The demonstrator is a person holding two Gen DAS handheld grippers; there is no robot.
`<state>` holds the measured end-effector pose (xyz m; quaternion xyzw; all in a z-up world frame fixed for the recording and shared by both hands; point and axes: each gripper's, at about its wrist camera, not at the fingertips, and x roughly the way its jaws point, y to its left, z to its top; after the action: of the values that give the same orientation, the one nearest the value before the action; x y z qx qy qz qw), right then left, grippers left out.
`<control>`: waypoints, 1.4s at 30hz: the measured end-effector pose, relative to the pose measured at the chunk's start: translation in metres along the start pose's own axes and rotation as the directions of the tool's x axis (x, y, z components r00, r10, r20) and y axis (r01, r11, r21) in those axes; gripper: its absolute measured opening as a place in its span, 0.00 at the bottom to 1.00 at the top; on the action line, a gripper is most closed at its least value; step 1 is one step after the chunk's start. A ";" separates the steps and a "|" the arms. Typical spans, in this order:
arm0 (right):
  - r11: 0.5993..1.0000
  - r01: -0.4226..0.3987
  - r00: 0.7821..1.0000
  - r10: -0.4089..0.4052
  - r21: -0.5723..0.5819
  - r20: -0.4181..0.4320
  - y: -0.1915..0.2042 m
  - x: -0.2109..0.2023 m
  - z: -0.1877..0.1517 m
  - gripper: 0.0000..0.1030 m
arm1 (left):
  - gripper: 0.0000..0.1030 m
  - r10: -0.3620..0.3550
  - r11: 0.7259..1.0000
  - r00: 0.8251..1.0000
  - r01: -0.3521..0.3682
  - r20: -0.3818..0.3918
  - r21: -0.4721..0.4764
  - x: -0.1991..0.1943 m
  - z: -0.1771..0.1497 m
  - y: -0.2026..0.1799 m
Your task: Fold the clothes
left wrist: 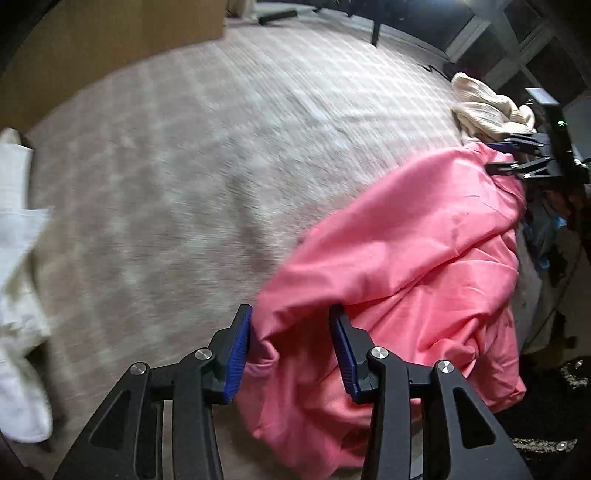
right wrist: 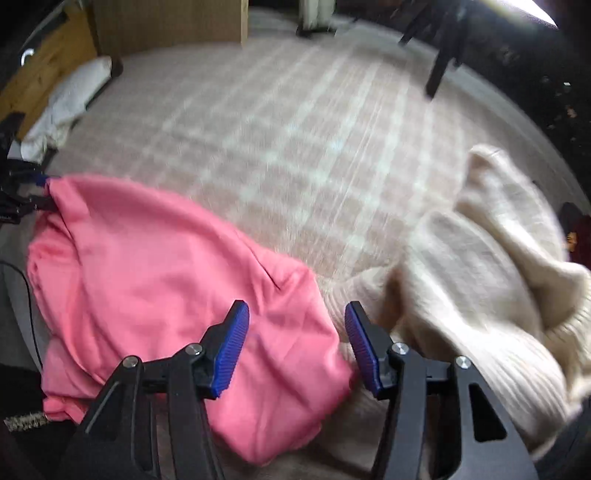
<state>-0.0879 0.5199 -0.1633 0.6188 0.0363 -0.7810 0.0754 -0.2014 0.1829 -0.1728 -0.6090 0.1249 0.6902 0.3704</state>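
A pink garment (left wrist: 406, 251) (right wrist: 155, 280) lies crumpled on a pale plaid cover (left wrist: 203, 147) (right wrist: 314, 129). My left gripper (left wrist: 291, 347) is open, and a fold of the pink cloth bulges between its blue pads without being pinched. In the right wrist view this left gripper (right wrist: 37, 192) shows at the garment's far left corner. My right gripper (right wrist: 297, 343) is open too, straddling the garment's right edge where it meets a cream knit sweater (right wrist: 498, 277) (left wrist: 484, 107). The left wrist view shows the right gripper (left wrist: 506, 158) at the pink cloth's far corner.
A white garment (left wrist: 18, 258) (right wrist: 70, 107) lies at the cover's left edge. Wooden furniture (left wrist: 92, 48) (right wrist: 166, 22) stands behind it. Dark chair legs (right wrist: 439, 70) rise at the back right. Dark clutter (left wrist: 554, 240) lines the right side. The cover's middle is bare.
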 end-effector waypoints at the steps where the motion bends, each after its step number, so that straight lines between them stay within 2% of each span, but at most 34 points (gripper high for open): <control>1: 1.000 -0.024 1.000 0.024 -0.009 -0.010 0.000 0.005 0.000 0.37 | 0.07 -0.015 1.000 1.000 0.016 0.003 -0.016 -0.003 0.001 0.001; 2: 0.998 -0.054 0.998 0.054 -0.008 -0.009 -0.001 0.004 0.001 0.02 | 0.05 -0.031 0.999 0.999 0.031 0.007 -0.032 -0.006 0.001 0.002; 4: 0.995 -0.098 0.995 0.098 0.000 0.027 -0.004 -0.007 0.005 0.03 | 0.03 -0.048 0.997 0.998 0.050 0.030 -0.057 -0.016 0.004 0.005; 6: 0.995 -0.104 0.988 0.103 0.007 0.113 -0.008 -0.030 0.014 0.03 | 0.03 -0.006 0.998 0.996 0.012 0.088 -0.062 -0.043 0.013 0.010; 8: 0.995 -0.099 0.972 0.089 0.032 0.218 -0.017 -0.063 0.028 0.02 | 0.03 0.036 0.998 0.987 -0.027 0.154 -0.059 -0.076 0.022 0.011; 9: 0.994 -0.097 0.959 0.081 0.048 0.273 -0.022 -0.081 0.034 0.02 | 0.03 0.058 0.997 0.979 -0.048 0.198 -0.054 -0.097 0.028 0.011; 11: 0.994 -0.093 0.918 0.061 0.063 0.392 -0.027 -0.120 0.035 0.02 | 0.03 0.130 0.991 0.950 -0.134 0.283 -0.008 -0.138 0.028 -0.002; 12: 0.993 -0.100 0.896 0.062 0.065 0.440 -0.028 -0.136 0.031 0.02 | 0.03 0.140 0.988 0.941 -0.154 0.307 0.022 -0.152 0.024 -0.009; 13: 0.992 -0.108 0.871 0.062 0.067 0.487 -0.028 -0.153 0.027 0.02 | 0.04 0.133 0.986 0.940 -0.158 0.315 0.057 -0.161 0.014 -0.019; 14: 0.989 -0.138 0.866 0.090 0.060 0.492 -0.026 -0.157 0.020 0.02 | 0.04 0.124 0.985 0.945 -0.155 0.304 0.080 -0.162 0.004 -0.027; 15: 0.985 -0.164 0.872 0.122 0.049 0.474 -0.025 -0.155 0.008 0.02 | 0.09 0.111 0.984 0.957 -0.143 0.269 0.103 -0.156 -0.010 -0.034; 16: 0.987 -0.158 0.889 0.122 0.044 0.442 -0.023 -0.147 -0.006 0.02 | 0.13 0.094 0.984 0.971 -0.123 0.219 0.126 -0.146 -0.024 -0.040; 17: 0.991 -0.127 0.917 0.099 0.049 0.387 -0.021 -0.133 -0.020 0.05 | 0.16 0.072 0.985 0.987 -0.093 0.143 0.145 -0.128 -0.041 -0.045; 18: 0.994 -0.093 0.943 0.070 0.054 0.327 -0.019 -0.117 -0.033 0.10 | 0.20 0.063 0.986 0.994 -0.075 0.084 0.152 -0.113 -0.055 -0.047; 19: 0.996 -0.059 0.967 0.040 0.067 0.251 -0.017 -0.099 -0.046 0.12 | 0.20 0.060 0.986 0.998 -0.064 0.035 0.155 -0.100 -0.068 -0.048; 20: 0.997 -0.024 0.985 0.010 0.080 0.171 -0.016 -0.081 -0.058 0.14 | 0.20 0.063 0.987 0.998 -0.060 -0.019 0.150 -0.086 -0.081 -0.048; 21: 0.995 -0.007 0.992 -0.005 0.096 0.122 -0.018 -0.070 -0.070 0.14 | 0.20 0.065 0.989 0.997 -0.058 -0.047 0.138 -0.078 -0.087 -0.046; 23: 0.994 -0.001 0.996 -0.009 0.112 0.091 -0.018 -0.060 -0.086 0.14 | 0.18 0.058 0.993 0.996 -0.051 -0.062 0.108 -0.071 -0.093 -0.042; 26: 0.997 0.000 0.994 -0.009 0.080 0.111 -0.008 -0.062 -0.088 0.17 | 0.19 0.046 0.995 0.999 -0.046 -0.007 0.086 -0.076 -0.087 -0.040; 27: 0.998 -0.001 0.994 -0.006 0.063 0.113 -0.003 -0.060 -0.085 0.22 | 0.21 0.051 0.994 0.999 -0.052 0.017 0.094 -0.078 -0.083 -0.044; 29: 1.000 -0.003 0.993 0.000 0.030 0.116 0.005 -0.057 -0.079 0.25 | 0.25 0.062 0.991 0.997 -0.068 0.047 0.119 -0.074 -0.069 -0.047; 34: 0.999 -0.008 0.992 0.015 -0.054 0.124 0.027 -0.049 -0.064 0.25 | 0.25 0.080 0.970 0.996 -0.088 0.043 0.225 -0.045 -0.052 -0.060; 36: 0.996 -0.010 0.992 0.021 -0.087 0.127 0.035 -0.046 -0.058 0.27 | 0.25 0.122 0.953 0.992 -0.126 0.030 0.275 -0.032 -0.046 -0.067; 39: 0.991 -0.013 0.992 0.030 -0.133 0.126 0.046 -0.040 -0.050 0.28 | 0.26 0.129 0.946 0.991 -0.133 0.032 0.297 -0.036 -0.045 -0.069; 42: 0.986 -0.018 0.993 0.037 -0.166 0.116 0.051 -0.033 -0.047 0.29 | 0.33 0.128 0.952 0.990 -0.141 0.067 0.271 -0.054 -0.042 -0.059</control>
<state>-0.0269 0.4787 -0.1401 0.5633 0.0874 -0.8098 0.1390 -0.1319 0.1781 -0.1157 -0.5249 0.2515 0.7043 0.4064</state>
